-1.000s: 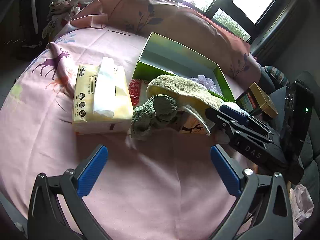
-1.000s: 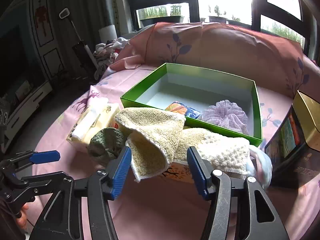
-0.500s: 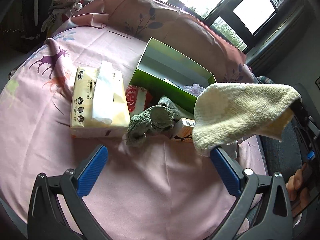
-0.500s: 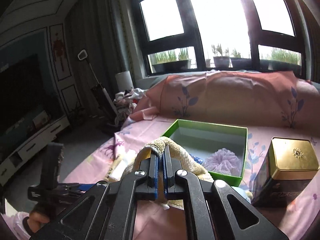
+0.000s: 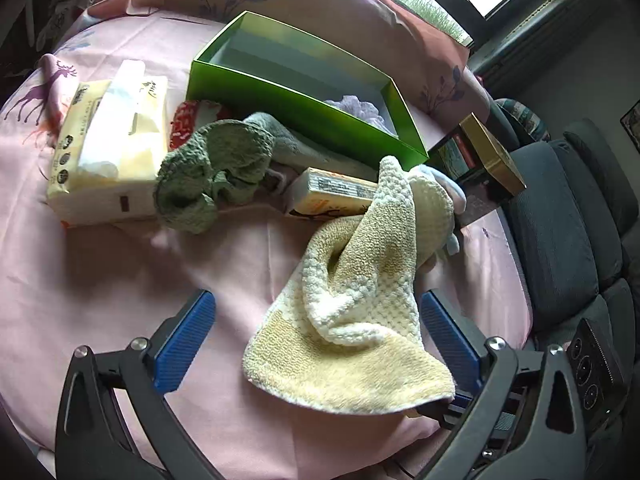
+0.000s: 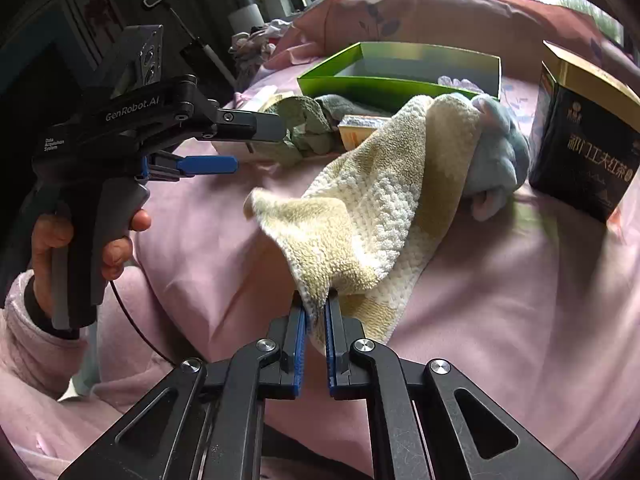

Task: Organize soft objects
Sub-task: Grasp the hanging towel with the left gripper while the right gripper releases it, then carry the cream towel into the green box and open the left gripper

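On the near right of the pink sheet [image 5: 120, 280], the cream waffle-weave towel [image 5: 360, 300] that a second ago topped the pile beside the green box [image 5: 304, 96] now trails forward from the right gripper [image 6: 316, 312], whose narrow jaws pinch one corner; its far end is draped against a pale blue plush [image 6: 500, 152]. The left gripper [image 5: 316, 332] hovers wide and empty over the towel's near edge, so I judge it free to take a second corner for folding. Further left lie a crumpled green knit cloth [image 5: 208, 168], a glossy tissue pack [image 5: 108, 148] and a small stiff carton [image 5: 332, 196].
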{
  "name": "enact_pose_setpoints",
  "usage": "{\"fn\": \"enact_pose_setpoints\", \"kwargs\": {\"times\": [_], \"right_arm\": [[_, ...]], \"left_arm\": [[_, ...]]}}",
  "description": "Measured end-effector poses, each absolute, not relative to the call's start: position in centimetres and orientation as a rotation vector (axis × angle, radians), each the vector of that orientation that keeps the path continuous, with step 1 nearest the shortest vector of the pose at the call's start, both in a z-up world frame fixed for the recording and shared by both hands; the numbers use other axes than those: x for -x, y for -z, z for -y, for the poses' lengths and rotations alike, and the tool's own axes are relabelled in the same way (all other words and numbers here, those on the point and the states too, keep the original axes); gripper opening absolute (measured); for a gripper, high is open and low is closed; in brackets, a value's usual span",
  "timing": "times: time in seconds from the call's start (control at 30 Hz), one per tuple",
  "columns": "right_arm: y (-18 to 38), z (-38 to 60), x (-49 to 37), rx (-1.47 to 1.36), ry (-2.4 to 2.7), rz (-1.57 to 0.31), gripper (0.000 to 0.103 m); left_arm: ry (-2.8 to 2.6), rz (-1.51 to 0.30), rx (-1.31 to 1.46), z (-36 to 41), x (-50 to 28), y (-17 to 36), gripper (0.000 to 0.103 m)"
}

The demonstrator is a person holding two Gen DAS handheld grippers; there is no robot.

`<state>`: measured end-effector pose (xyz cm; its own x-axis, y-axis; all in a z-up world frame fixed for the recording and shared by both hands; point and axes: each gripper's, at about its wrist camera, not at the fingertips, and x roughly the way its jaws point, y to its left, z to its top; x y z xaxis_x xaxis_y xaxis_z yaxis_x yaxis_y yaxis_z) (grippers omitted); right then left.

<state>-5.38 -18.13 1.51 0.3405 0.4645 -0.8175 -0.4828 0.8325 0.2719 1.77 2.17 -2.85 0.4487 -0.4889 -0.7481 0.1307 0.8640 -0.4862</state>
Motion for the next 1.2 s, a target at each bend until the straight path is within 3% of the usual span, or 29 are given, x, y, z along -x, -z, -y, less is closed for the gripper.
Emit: {"fn": "enact_pose_setpoints", "kwargs": {"times": [0.03,0.17,0.2,0.33,0.43,0.5,0.67,0.73,0.8,0.9,1.2], "right_arm": [[-1.5,18.3,5.2,0.027,-0.597,-1.060,0.012],[-2.2,19.4,4.5,-0.013,-0.579,-1.013,0.067],[-2.3,19.6,4.4,-0.029,-0.581,-0.998,0.073],[-1.2,20.4,2.7,-0.106,-0.576,-1.043,0.074],[-0.1,20.5,2.0,-0.144,-0.617,-1.077,0.074],[0.4,20.4,1.5,-0.160,-0.615,-1.074,0.074],[2.2,19.7,0.6,-0.202,-0.614,-1.090,0.073],[2.5,19.3,0.3,-0.203,-0.615,-1.086,0.064],[2.7,19.0,0.2,-0.212,-0.634,-1.084,0.034],[2.6,18.3,0.4,-0.192,-0.630,-1.067,0.023],[-5.1,17.6,2.7,-0.070,-0.672,-0.836,0.022]], "left_arm": [[0.402,-1.053,0.370,-1.4,-2.0,3.2,0.102],[0.412,-1.092,0.295,1.0,-2.8,4.3,0.102],[0.412,-1.101,0.280,1.4,-3.0,4.6,0.102],[0.406,-1.115,0.226,2.5,-3.9,5.3,0.099],[0.423,-1.129,0.243,2.4,-4.2,5.8,0.072],[0.416,-1.149,0.235,2.5,-4.4,6.4,0.047],[0.461,-1.181,0.259,2.4,-4.5,7.1,0.018],[0.481,-1.190,0.288,2.1,-4.5,7.2,0.016],[0.492,-1.186,0.305,1.8,-4.4,7.2,0.014],[0.518,-1.189,0.350,1.2,-4.3,7.2,0.013],[0.593,-1.032,0.329,0.9,-1.5,0.9,0.011]]}}
